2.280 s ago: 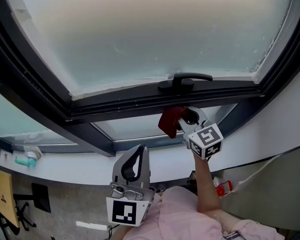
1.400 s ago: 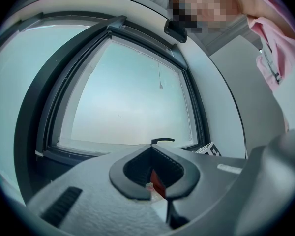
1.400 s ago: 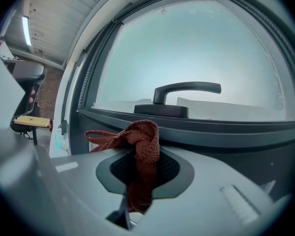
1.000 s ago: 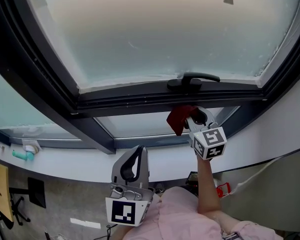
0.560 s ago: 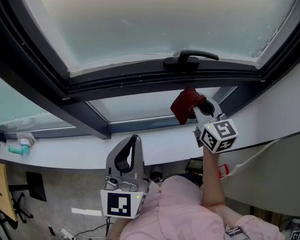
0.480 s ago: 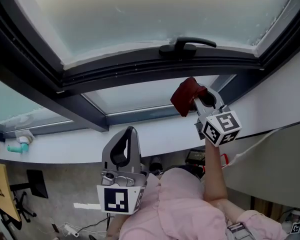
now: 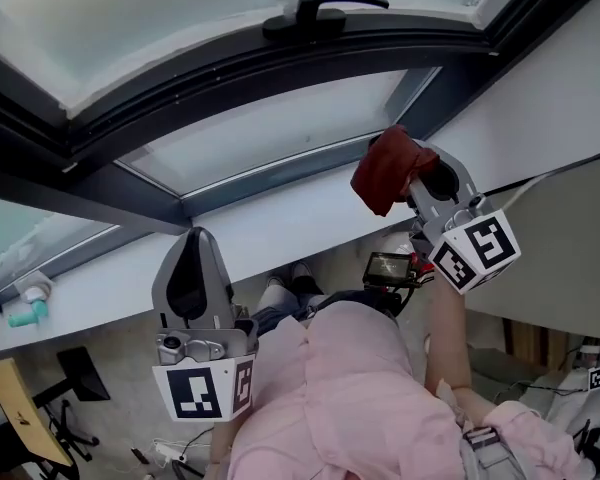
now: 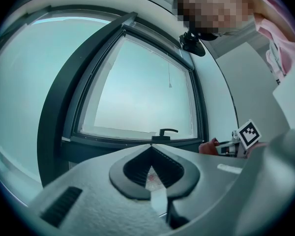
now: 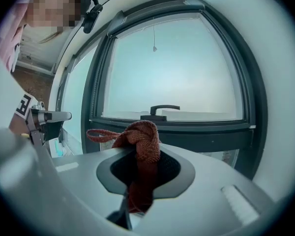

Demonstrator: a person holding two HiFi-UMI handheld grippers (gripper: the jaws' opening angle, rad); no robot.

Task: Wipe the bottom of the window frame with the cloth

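Window frame (image 7: 280, 60) cut off above

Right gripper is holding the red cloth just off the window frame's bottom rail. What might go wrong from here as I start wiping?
1. The red knitted cloth sits bunched in a knot in the right gripper, with a loose loop trailing sideways. That loop may snag on the black window handle.
2. Only a small wad sticks out past the jaws, so hard gripper plastic might scrape the dark window frame rather than cloth wiping it.
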